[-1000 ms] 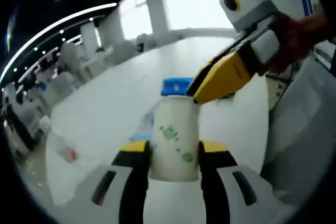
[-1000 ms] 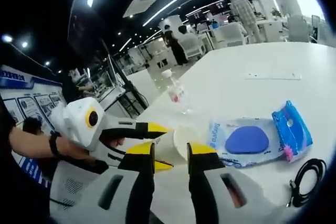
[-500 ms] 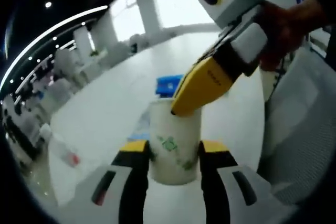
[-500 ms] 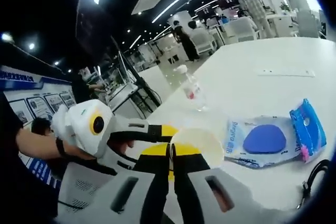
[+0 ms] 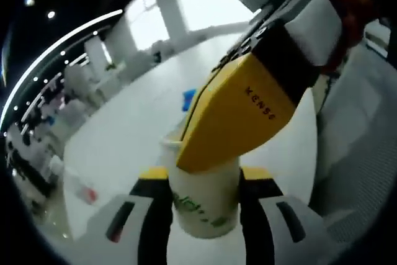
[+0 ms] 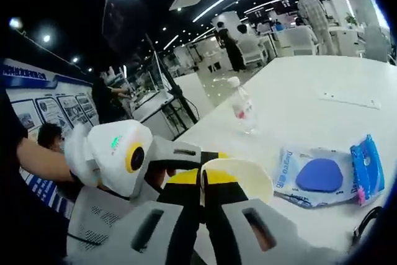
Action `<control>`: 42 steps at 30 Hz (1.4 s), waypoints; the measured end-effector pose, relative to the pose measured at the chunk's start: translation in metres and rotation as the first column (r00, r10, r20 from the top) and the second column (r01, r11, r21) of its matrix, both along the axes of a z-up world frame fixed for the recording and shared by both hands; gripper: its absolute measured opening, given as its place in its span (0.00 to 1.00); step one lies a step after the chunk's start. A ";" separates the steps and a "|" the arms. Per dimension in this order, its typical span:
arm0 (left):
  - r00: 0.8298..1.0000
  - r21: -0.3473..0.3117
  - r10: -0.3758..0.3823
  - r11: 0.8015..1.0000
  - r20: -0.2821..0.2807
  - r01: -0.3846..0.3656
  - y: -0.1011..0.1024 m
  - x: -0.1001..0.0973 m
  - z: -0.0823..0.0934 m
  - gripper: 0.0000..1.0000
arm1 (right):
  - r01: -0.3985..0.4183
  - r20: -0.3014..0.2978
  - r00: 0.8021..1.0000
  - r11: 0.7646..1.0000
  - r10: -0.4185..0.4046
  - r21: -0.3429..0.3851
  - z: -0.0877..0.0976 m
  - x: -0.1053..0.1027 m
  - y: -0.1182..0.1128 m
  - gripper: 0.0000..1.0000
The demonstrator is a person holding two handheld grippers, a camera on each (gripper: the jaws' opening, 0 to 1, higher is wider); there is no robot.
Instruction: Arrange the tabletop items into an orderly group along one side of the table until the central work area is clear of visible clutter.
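While the left gripper (image 5: 205, 181) clamps a white paper cup (image 5: 205, 206) with green print between its jaws, the right gripper (image 5: 232, 119) reaches in from the upper right and covers the cup's mouth, so nothing inside the cup can be made out. In the right gripper view, the right gripper (image 6: 203, 181) has its jaws drawn together on the near rim of the cup (image 6: 245, 175), pinching its wall, and the left gripper (image 6: 186, 156) comes in from the left beside it.

On the white table (image 6: 310, 103) to the right of the cup lies a pack of wet wipes (image 6: 319, 175) with a blue oval lid, and a blue packet (image 6: 367, 166) touches its right end. A black cable (image 6: 366, 228) lies near the right edge. Farther off stands a clear plastic bottle (image 6: 243, 107) with a red label, well apart from the cup.
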State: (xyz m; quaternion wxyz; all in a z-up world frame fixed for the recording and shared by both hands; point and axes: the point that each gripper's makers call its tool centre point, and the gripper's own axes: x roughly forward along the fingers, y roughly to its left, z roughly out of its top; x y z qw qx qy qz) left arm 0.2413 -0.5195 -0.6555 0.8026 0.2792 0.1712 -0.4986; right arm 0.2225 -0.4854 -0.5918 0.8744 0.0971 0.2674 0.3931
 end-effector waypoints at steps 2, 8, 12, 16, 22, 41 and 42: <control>1.000 -0.021 0.009 1.000 -0.010 -0.009 -0.001 0.000 0.002 0.38 | 0.003 0.002 1.000 1.000 -0.003 0.010 0.001 0.000 -0.001 0.00; 0.998 -0.054 0.044 0.997 -0.034 -0.046 0.000 0.003 0.002 0.37 | 0.036 0.000 0.999 0.999 -0.036 0.010 0.000 0.000 -0.011 0.06; 0.986 -0.152 0.134 0.977 -0.096 -0.148 0.006 0.016 0.008 0.37 | 0.086 0.010 0.996 0.996 -0.086 -0.011 -0.001 0.000 -0.031 0.18; 0.969 -0.216 0.217 0.947 -0.120 -0.239 0.014 0.033 0.012 0.37 | 0.150 0.006 0.989 0.989 -0.150 -0.007 -0.002 -0.008 -0.057 0.18; 0.914 -0.303 0.375 0.863 -0.155 -0.406 0.028 0.068 0.015 0.37 | 0.237 0.000 0.972 0.971 -0.237 -0.024 -0.008 -0.026 -0.095 0.18; 0.813 -0.345 0.554 0.738 -0.179 -0.580 0.050 0.147 -0.007 0.37 | 0.392 -0.076 0.906 0.893 -0.416 -0.219 -0.062 -0.058 -0.160 0.39; 0.811 -0.344 0.557 0.738 -0.176 -0.581 0.050 0.152 -0.009 0.37 | 0.390 -0.080 0.906 0.894 -0.415 -0.221 -0.063 -0.061 -0.160 0.39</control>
